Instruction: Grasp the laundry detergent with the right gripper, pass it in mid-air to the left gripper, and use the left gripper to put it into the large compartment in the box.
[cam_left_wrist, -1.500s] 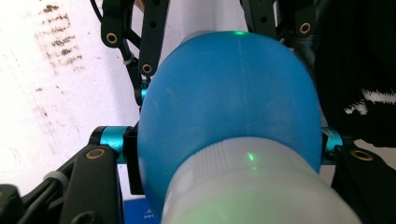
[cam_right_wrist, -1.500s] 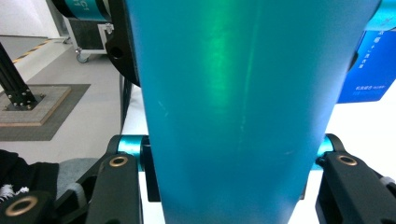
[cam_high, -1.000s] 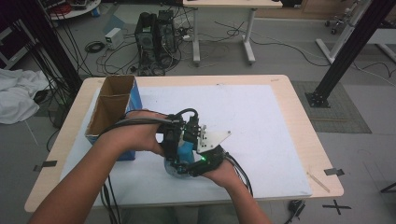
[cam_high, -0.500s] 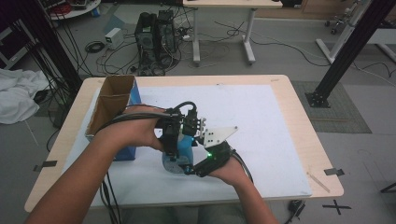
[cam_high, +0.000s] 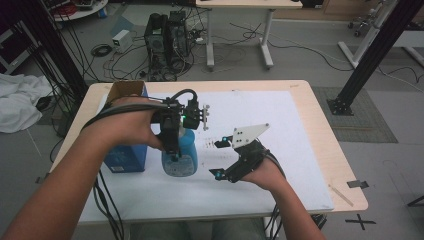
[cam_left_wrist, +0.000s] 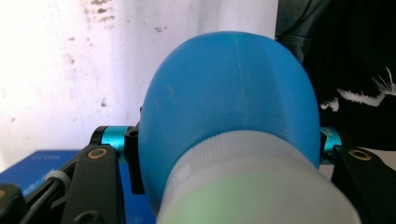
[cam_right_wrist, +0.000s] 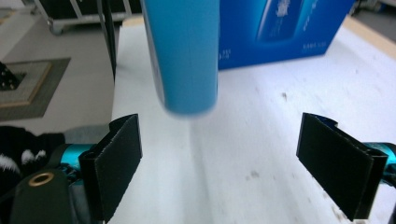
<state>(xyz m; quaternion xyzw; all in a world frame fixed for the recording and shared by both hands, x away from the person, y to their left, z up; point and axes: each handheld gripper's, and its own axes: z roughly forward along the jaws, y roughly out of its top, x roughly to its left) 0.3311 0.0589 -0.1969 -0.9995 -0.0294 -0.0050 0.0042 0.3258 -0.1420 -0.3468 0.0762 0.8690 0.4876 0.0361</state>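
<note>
White paper covers the desk (cam_high: 300, 130), and the action sits just left of its middle. Left tongs (cam_high: 176, 150) are clamped on the blue bottle (cam_high: 180, 155), gripping it from both sides near its pale neck, and in the left gripper view the bottle's rounded blue body (cam_left_wrist: 229, 107) bulges right between the two jaws. Compared with half a second ago, the bottle has come up and swung toward the left, away from the right hand; a second ago both tools were huddled together over it near the front of the desk. Now the bottle hangs upright in the left tongs, just beside the blue box (cam_high: 125, 155) that stands at the desk's left side. From the right gripper view the bottle's lower end (cam_right_wrist: 184, 56) looks lifted clear of the paper, though how far is hard to judge. Right tongs (cam_high: 219, 159) have let go and drawn off to the right; their jaws stand wide apart with nothing between them, and the two black pads (cam_right_wrist: 114, 163) frame bare paper. The right hand (cam_high: 262, 172) rests low near the front edge. Between the two tools there is now a clear gap, where before they were touching the same bottle.
</note>
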